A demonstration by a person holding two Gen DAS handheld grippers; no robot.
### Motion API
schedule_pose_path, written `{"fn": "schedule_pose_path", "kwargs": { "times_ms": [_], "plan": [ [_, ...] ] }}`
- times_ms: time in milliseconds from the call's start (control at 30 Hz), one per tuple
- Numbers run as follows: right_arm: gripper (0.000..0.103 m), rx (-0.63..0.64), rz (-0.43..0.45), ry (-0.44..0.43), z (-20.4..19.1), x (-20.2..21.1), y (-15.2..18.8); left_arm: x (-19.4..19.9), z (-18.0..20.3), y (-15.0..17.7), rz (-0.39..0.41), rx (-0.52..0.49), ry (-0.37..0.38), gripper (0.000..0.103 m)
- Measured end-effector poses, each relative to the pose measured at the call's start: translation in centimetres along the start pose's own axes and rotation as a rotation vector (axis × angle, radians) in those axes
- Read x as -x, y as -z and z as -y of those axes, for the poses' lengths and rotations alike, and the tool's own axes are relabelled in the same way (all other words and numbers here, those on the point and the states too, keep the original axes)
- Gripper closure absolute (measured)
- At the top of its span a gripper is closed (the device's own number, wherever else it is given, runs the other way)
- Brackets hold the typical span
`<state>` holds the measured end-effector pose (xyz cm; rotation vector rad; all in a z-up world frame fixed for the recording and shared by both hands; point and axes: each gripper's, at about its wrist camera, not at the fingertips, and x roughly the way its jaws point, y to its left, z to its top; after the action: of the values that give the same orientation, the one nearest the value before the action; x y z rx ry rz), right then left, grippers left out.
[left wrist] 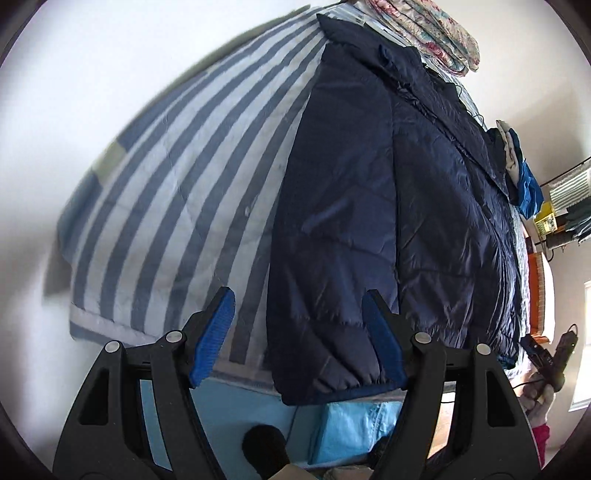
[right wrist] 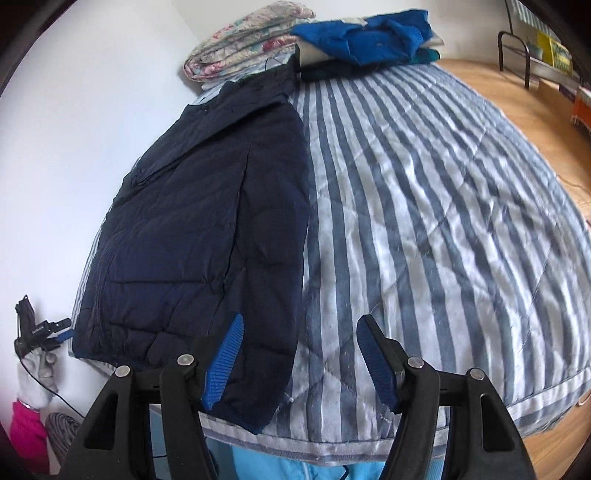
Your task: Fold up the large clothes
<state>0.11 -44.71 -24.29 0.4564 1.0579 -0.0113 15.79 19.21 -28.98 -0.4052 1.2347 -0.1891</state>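
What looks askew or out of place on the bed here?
The navy puffer jacket lies folded lengthwise, with its hem corner hanging over the edge of the striped quilt. The blue garment sits crumpled on its pile.

Striped blue-white quilt (right wrist: 424, 206) covers the bed ahead of the tongs. Far end: folded floral blanket (right wrist: 243, 40), with a pile of bright blue clothes (right wrist: 369, 35) beside it. Wooden floor (right wrist: 517, 110) far right of right tongs, metal rack (right wrist: 517, 51) beyond. Light blue fabric (right wrist: 266, 465) hangs below the bed edge, under the tongs.
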Motion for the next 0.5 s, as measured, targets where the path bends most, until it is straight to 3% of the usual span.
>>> {"fn": "schedule_pose_path", "kwargs": {
  "times_ms": [333,400,467,500],
  "plan": [
    [0.036,-0.015,-0.087,-0.078,-0.4,-2.1,1.4,-0.5,-0.1,2.3,-0.031,0.009,0.074,0.03],
    [0.037,-0.013,-0.102,-0.104,-0.8,-2.3,1.7,-0.5,0.0,2.5,-0.029,0.003,0.064,0.038],
    [0.042,-0.015,-0.123,-0.14,-1.3,-2.7,2.0,-0.7,0.0,2.6,-0.043,0.009,0.071,0.061],
    [0.045,-0.011,-0.137,-0.157,-1.7,-2.9,2.1,-0.8,0.0,2.7,-0.051,0.016,0.08,0.065]
  ]
}}
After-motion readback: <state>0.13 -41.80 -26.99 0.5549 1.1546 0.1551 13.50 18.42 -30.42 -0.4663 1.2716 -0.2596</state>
